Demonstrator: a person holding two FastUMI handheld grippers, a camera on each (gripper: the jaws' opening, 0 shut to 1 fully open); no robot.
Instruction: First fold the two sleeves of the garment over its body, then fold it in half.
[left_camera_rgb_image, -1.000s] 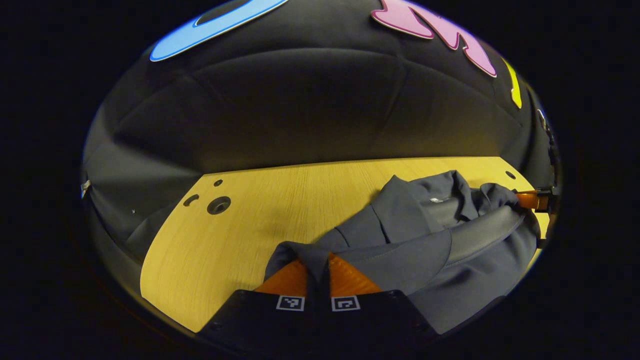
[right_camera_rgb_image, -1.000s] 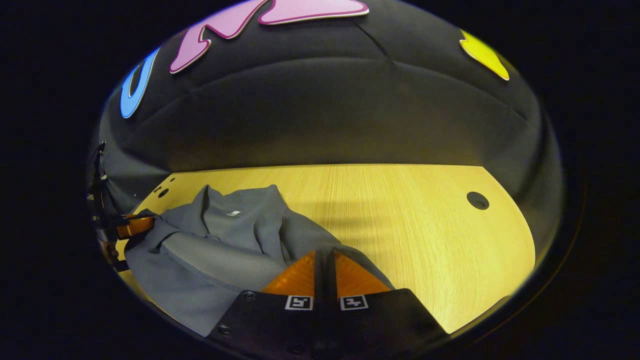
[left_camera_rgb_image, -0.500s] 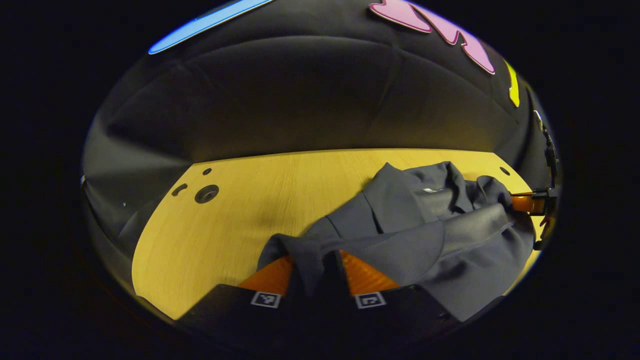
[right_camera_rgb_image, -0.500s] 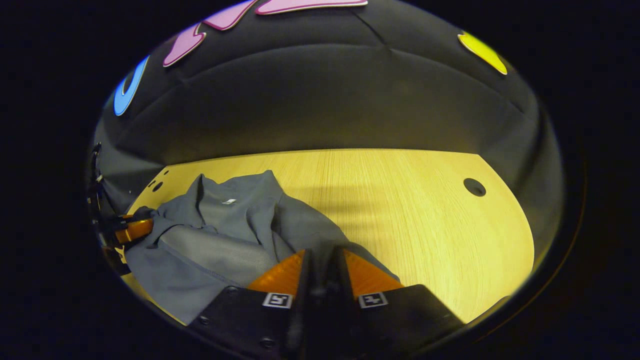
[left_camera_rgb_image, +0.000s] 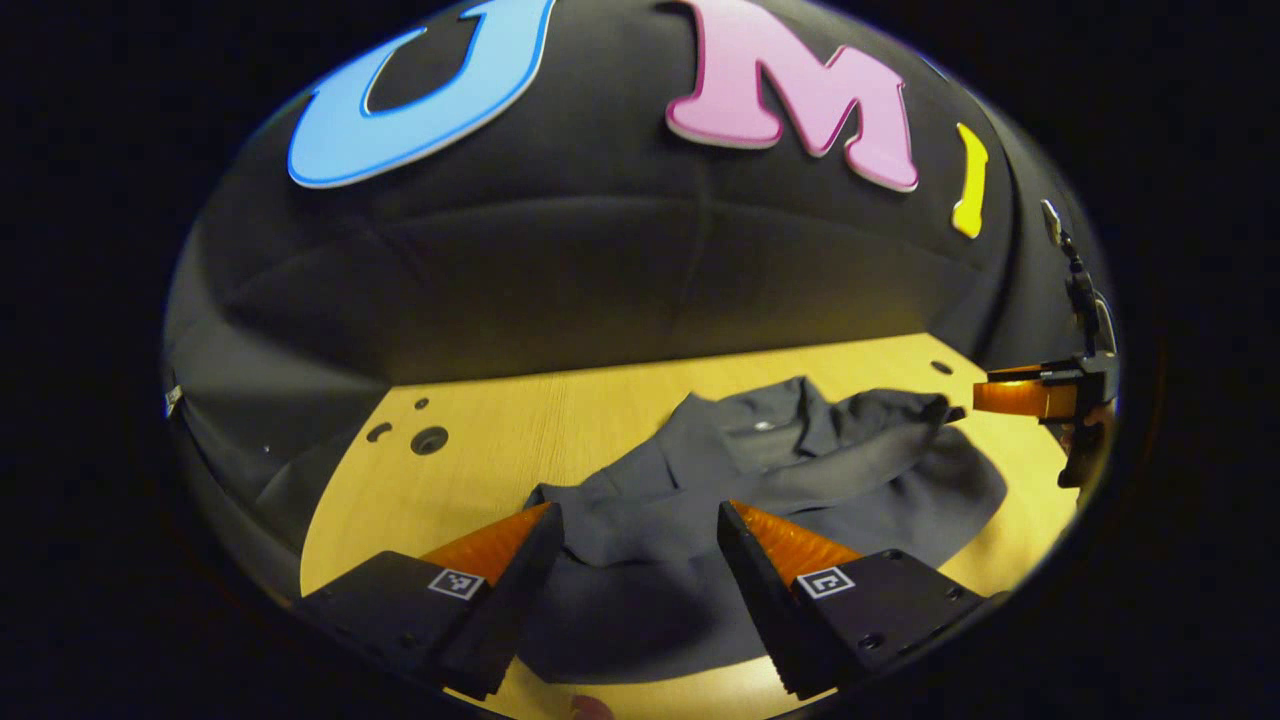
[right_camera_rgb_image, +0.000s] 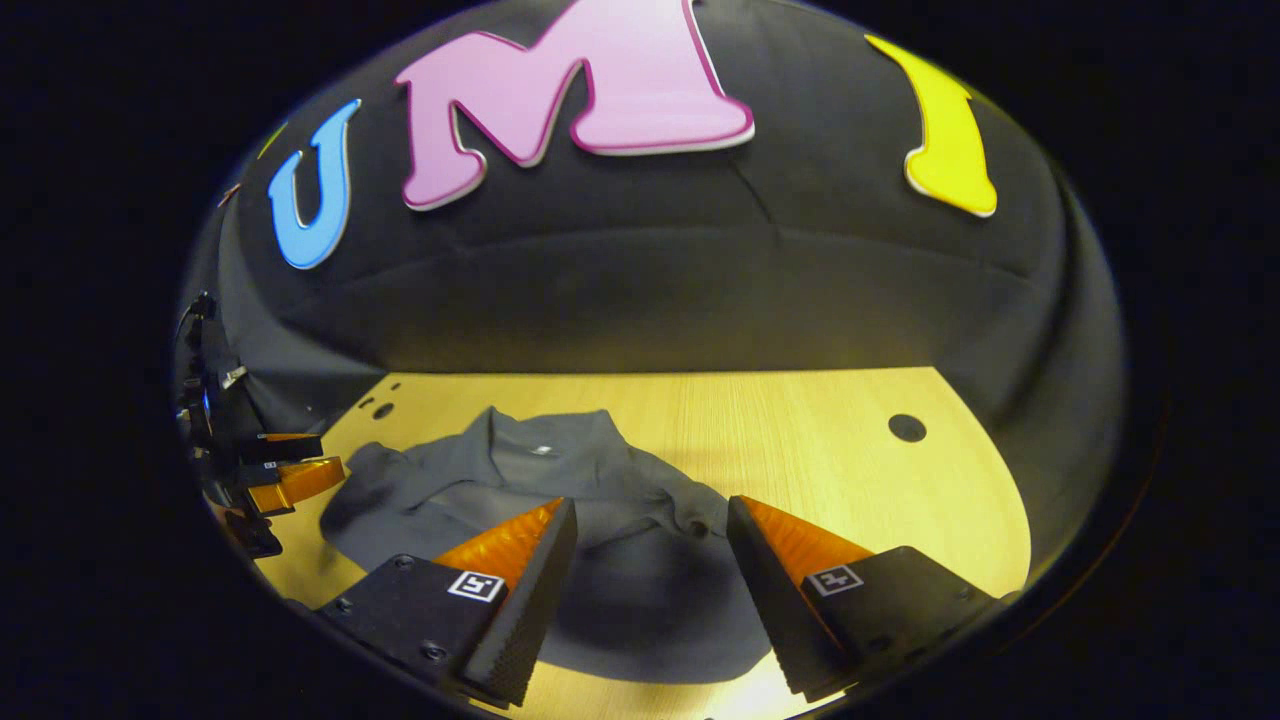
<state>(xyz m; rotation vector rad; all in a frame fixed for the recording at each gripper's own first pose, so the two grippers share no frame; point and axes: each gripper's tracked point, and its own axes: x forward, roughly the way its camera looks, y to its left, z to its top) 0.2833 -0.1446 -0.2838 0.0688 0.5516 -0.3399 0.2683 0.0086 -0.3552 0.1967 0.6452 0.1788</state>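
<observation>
Half-fold looks laid down, so this reads as the release step; next move calls for checking the edges line up. Left tongs (left_camera_rgb_image: 640, 520) and right tongs (right_camera_rgb_image: 650, 515) both gape wide, holding nothing. Dark grey collared fabric garment (left_camera_rgb_image: 760, 480) lies bunched on the yellow wooden table (right_camera_rgb_image: 830, 450), just ahead of and below both tips (creased, not flat).

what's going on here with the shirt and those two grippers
A person is working two hand-held grippers over a grey garment that lies in a loose folded bundle on a wooden table. Both the left gripper and the right gripper hang open above the cloth, fingers spread, holding nothing. The sleeves look laid across the body and the bundle is compact, so the folding seems about done, though the folds are rumpled rather than crisp.
</observation>
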